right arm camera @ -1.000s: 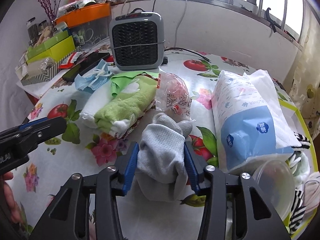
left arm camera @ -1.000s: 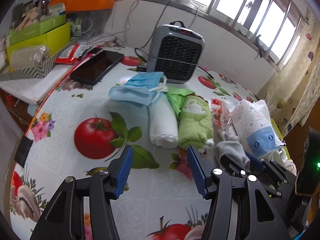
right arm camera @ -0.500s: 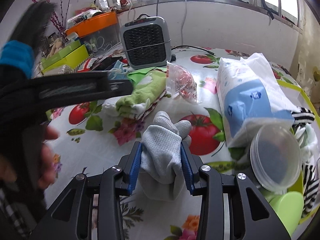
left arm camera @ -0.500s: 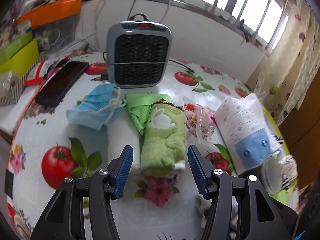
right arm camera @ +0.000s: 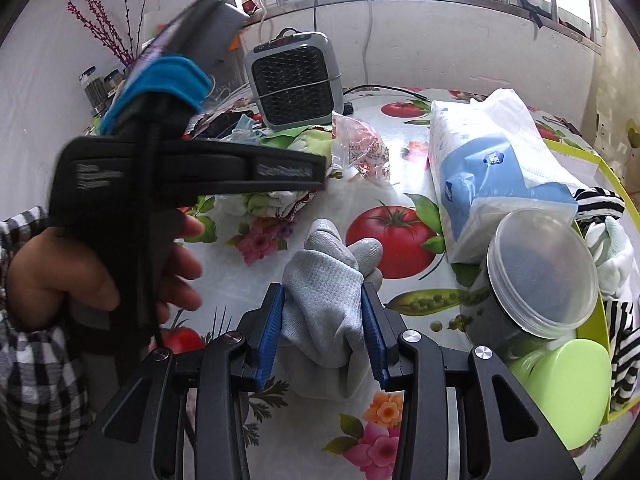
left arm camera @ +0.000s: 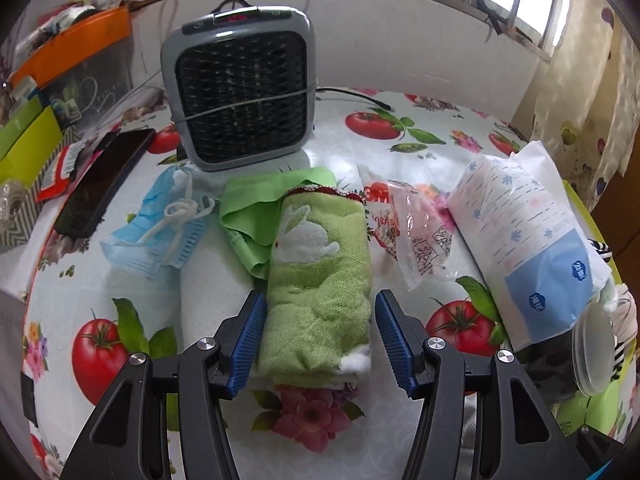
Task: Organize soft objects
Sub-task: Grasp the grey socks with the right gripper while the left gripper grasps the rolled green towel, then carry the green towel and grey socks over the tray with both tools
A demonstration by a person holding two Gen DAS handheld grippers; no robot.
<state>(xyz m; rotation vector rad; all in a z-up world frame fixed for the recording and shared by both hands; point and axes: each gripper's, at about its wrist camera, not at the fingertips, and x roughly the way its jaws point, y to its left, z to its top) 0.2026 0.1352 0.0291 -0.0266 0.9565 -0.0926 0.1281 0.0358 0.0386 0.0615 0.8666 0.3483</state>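
Note:
A folded green towel with a white rabbit (left arm camera: 318,280) lies on the tomato-print tablecloth (left arm camera: 132,280). My left gripper (left arm camera: 318,340) is open, its blue pads on either side of the towel's near end, not pressing it. A white folded towel (left arm camera: 204,300) lies just left of it, and a thin green cloth (left arm camera: 256,204) behind. My right gripper (right arm camera: 324,332) is shut on a grey glove (right arm camera: 324,296), held above the table. The left gripper's body (right arm camera: 168,172) crosses the right wrist view.
A grey heater (left arm camera: 240,92) stands behind the towels. A blue face mask (left arm camera: 160,224) and a black phone (left arm camera: 104,184) lie left. A clear plastic bag (left arm camera: 412,228) and a tissue pack (left arm camera: 528,240) lie right. A green tray (right arm camera: 600,240) holds striped socks, a lidded container (right arm camera: 540,276).
My left gripper has swung right and forward until its jaws straddle the green towel. My right gripper has pulled back with the grey glove still held.

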